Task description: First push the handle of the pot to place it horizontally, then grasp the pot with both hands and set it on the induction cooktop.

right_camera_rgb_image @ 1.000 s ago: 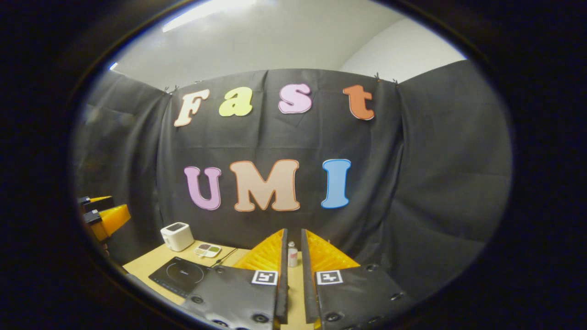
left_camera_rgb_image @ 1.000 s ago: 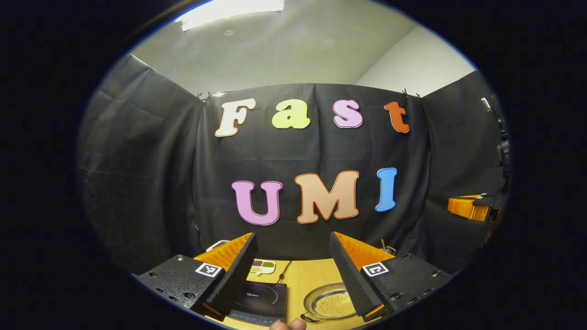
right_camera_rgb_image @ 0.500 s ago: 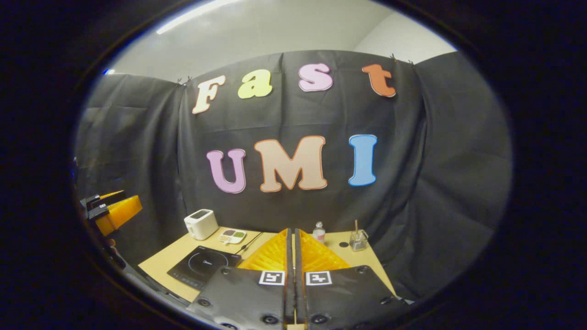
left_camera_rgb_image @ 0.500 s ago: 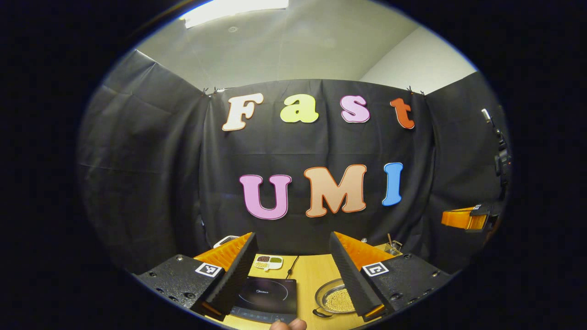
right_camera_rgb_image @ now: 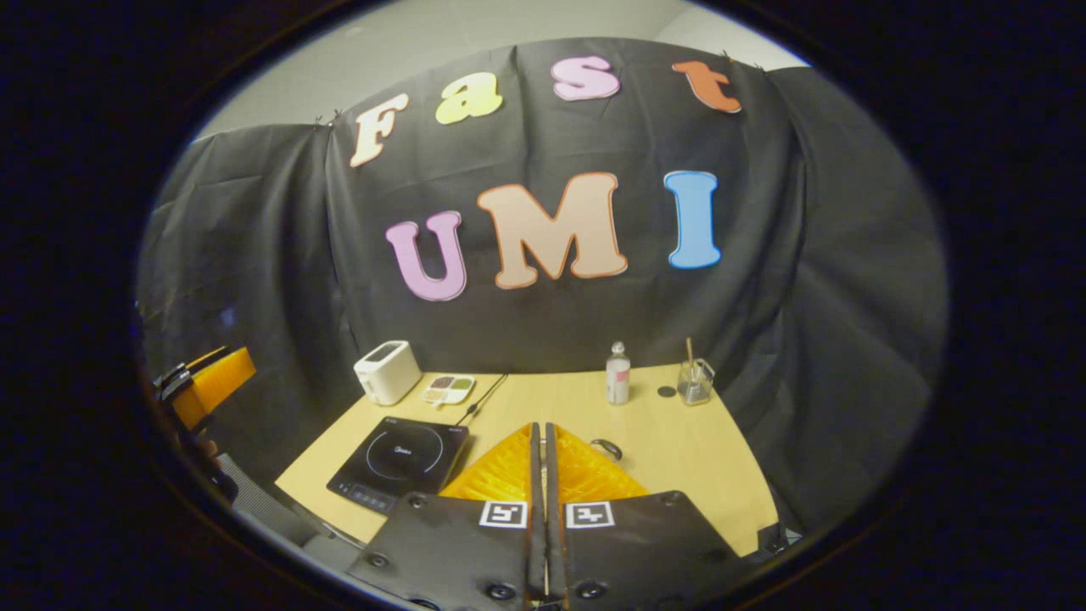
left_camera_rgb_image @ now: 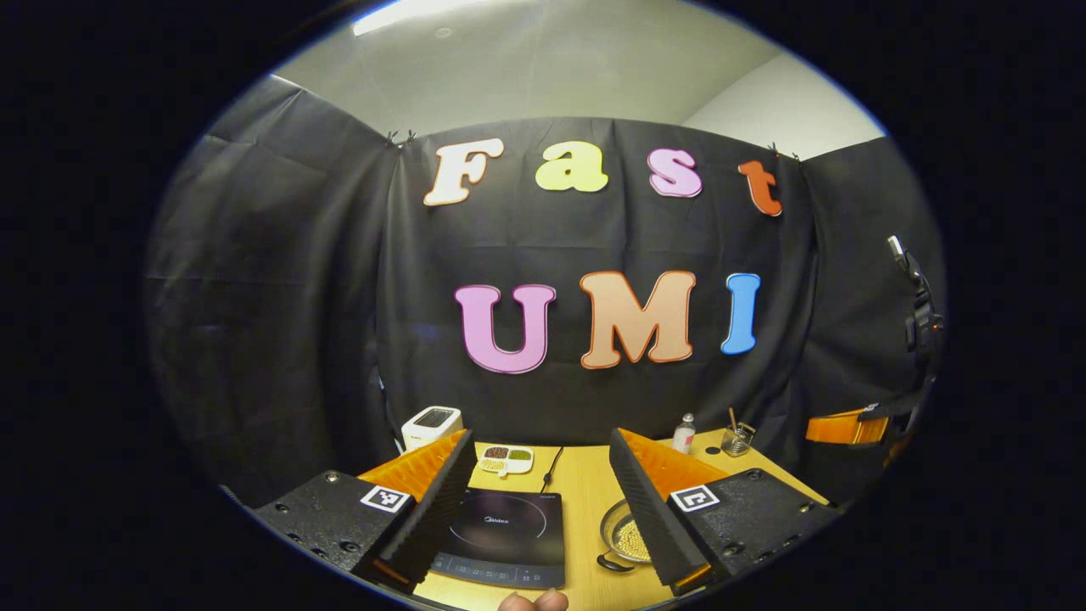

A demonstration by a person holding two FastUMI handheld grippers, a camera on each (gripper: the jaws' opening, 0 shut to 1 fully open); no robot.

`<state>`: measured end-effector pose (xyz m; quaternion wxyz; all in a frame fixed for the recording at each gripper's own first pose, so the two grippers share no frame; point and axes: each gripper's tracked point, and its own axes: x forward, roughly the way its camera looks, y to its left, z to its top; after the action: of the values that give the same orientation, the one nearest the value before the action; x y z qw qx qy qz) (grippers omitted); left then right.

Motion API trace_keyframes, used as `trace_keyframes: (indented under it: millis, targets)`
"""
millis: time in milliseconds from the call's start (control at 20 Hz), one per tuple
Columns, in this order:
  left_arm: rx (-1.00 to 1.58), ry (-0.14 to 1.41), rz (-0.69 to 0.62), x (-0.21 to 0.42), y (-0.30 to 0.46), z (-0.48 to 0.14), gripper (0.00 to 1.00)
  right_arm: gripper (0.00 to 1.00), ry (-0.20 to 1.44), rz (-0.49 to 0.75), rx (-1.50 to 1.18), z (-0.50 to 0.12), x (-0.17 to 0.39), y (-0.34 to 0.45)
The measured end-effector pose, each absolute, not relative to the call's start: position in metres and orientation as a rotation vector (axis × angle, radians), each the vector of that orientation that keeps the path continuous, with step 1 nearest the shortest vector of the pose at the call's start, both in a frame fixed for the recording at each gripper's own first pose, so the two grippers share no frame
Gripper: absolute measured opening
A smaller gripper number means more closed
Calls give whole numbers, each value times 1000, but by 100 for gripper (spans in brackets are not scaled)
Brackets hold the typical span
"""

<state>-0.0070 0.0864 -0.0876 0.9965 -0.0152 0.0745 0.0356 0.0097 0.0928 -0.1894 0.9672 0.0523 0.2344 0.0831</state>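
Note:
In the left gripper view the black induction cooktop lies on the wooden table. To its right stands the metal pot holding yellow beads, with a dark loop handle at its near side. My left gripper is open above them, and its right finger covers part of the pot. In the right gripper view my right gripper is shut on nothing, above the table. Its fingers hide the pot except one loop handle. The cooktop lies to the left.
A white toaster, a small compartment dish and the cooktop's cord stand at the back left. A bottle and a glass jar stand at the back right. The left gripper hangs at far left.
Both views have tipped downward, bringing more of the table into sight. The right gripper's fingers closed from a narrow gap to shut. The left gripper stayed open.

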Motion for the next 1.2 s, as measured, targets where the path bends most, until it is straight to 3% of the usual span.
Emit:
trace_keyframes:
  millis: [700, 950, 1200]
  targets:
    - [-3, 192, 105, 70, 105, -120, 96, 2, 780, 274, 95, -341, 13, 135]
    - [16, 184, 19, 97, 128, -134, 98, 0, 940, 216, 122, -393, -18, 162]
    - [40, 171, -98, 118, 147, -153, 95, 0, 1084, 81, 202, -444, -38, 185]
